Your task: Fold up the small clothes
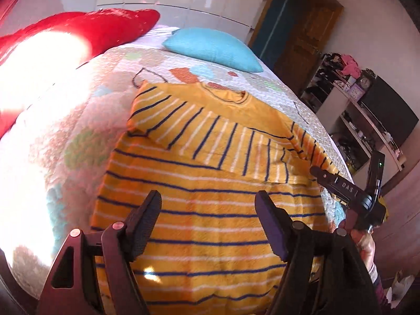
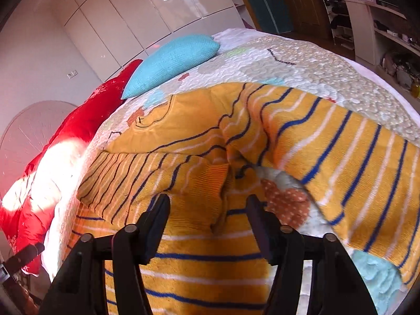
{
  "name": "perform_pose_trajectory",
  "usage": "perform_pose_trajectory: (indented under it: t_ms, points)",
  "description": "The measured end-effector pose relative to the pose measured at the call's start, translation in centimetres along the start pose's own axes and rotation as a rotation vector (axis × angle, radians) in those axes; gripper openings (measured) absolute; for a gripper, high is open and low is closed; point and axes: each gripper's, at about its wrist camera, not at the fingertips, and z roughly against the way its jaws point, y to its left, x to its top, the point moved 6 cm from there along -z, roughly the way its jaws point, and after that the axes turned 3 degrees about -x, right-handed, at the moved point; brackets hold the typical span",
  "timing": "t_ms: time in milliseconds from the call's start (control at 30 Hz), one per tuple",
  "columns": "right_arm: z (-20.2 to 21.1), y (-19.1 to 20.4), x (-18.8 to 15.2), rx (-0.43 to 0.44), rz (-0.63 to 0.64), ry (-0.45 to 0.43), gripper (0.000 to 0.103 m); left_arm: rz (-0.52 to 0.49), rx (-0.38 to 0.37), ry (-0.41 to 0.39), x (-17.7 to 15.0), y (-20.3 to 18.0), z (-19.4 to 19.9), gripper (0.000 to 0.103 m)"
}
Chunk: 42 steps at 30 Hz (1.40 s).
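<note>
A small yellow sweater with blue and white stripes lies flat on the bed, its left sleeve folded across the chest. My left gripper is open and empty, just above the sweater's lower body. The right gripper shows in the left wrist view at the sweater's right edge. In the right wrist view the sweater fills the front, with the right sleeve stretched out to the right. My right gripper is open above the folded sleeve's ribbed cuff.
The sweater lies on a quilted patterned bedspread. A turquoise pillow and a red blanket lie at the head of the bed. White wardrobes stand behind. Shelves with clutter stand to the right.
</note>
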Motion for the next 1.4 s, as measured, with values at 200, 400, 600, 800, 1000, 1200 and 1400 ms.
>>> perform_pose_trajectory:
  t_ms: [200,400,600,800,1000,1200,1400]
  points:
    - [0.2,-1.4,-0.9,-0.103,0.002,0.033,0.015,0.080,0.119,-0.001,-2.0,4.8,2.0,0.073]
    - [12.3,-7.4,-3.5,-0.209,0.042,-0.097,0.061,0.092,0.118,0.012,-2.8,5.3,1.6,0.073]
    - [21.6,-14.3,-5.5,-0.427,0.086,-0.223,0.089,0.054,0.076,0.049,-3.3,2.1,-0.8,0.073]
    - [18.7,-18.1,-7.2,-0.491,0.054,-0.155,0.083,-0.004,0.029,0.081,-3.5,-1.5,-2.4,0.073]
    - [17.1,-21.6,-6.6,-0.385,-0.135,-0.108,0.009,-0.002,0.042,0.057,-3.3,-0.8,-1.4,0.073]
    - [19.8,-15.3,-0.3,-0.045,-0.215,-0.211,0.009,0.082,0.055,0.024,-3.2,2.5,-0.2,0.073]
    - [16.0,0.5,8.2,0.233,-0.051,-0.174,0.009,0.103,0.066,-0.024,-3.7,4.5,1.3,0.073]
